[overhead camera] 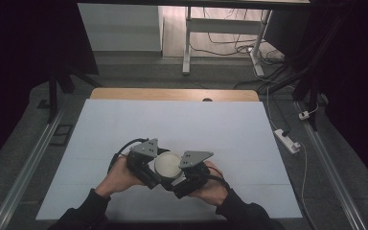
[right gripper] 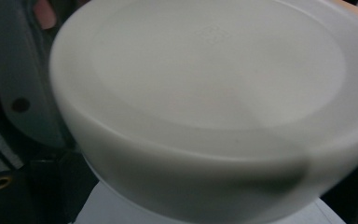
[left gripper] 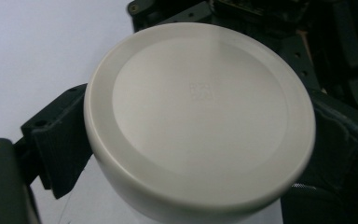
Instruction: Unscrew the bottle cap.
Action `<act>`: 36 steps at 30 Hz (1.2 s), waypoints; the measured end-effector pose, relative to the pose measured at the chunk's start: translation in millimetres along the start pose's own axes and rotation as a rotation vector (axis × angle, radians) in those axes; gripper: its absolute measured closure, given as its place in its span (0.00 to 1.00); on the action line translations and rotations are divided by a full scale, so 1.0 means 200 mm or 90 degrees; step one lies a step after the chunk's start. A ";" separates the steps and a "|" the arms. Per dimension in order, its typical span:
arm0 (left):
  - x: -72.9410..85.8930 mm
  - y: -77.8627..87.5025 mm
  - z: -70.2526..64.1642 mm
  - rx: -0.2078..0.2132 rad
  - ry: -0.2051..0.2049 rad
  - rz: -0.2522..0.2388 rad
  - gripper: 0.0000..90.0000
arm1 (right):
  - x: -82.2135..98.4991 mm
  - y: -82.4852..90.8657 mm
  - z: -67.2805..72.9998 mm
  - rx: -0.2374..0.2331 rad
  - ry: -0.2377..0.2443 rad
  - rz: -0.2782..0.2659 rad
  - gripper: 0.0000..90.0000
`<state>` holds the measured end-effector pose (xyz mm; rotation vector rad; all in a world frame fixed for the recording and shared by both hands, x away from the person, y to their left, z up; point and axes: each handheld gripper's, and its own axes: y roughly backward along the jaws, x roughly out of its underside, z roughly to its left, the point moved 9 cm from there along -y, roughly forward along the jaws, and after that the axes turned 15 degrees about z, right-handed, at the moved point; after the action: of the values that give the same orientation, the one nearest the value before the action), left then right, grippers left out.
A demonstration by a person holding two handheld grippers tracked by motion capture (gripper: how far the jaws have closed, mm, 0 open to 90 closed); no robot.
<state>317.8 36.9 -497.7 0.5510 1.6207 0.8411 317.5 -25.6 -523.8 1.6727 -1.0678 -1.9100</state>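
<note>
A round cream-white container point(overhead camera: 167, 164) with a flat lid is held just above the white table sheet point(overhead camera: 172, 124), near its front edge, between both grippers. In the left gripper view the lid point(left gripper: 200, 112) has a small embossed square at its centre. The black jaws of my left gripper point(left gripper: 200, 140) press on its left and right sides. My left gripper point(overhead camera: 149, 167) is at the container's left and my right gripper point(overhead camera: 186, 177) at its front right. In the right gripper view the container point(right gripper: 205, 93) is blurred and very close, with my right gripper point(right gripper: 196, 196) closed around its lower part.
The white sheet covers a wooden table point(overhead camera: 172, 94). Behind it are a white desk frame point(overhead camera: 188, 43), floor cables point(overhead camera: 230, 48) and a power strip point(overhead camera: 287, 140) on the floor at the right. Metal rails point(overhead camera: 24, 167) run along both sides.
</note>
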 end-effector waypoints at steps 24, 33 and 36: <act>-0.06 0.08 -0.01 -0.044 0.029 -0.013 0.01 | -0.01 0.03 -0.03 0.018 -0.025 -0.021 0.07; -0.03 0.08 -0.06 0.000 -0.062 0.001 0.07 | -0.03 0.03 0.05 -0.025 0.019 -0.027 0.07; -0.03 0.08 -0.06 0.002 -0.063 -0.011 0.09 | -0.03 0.03 0.06 -0.026 0.023 -0.028 0.07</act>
<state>306.1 39.1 -480.9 0.5720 1.5347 0.7866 306.5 -22.0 -515.2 1.7143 -0.9793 -1.9092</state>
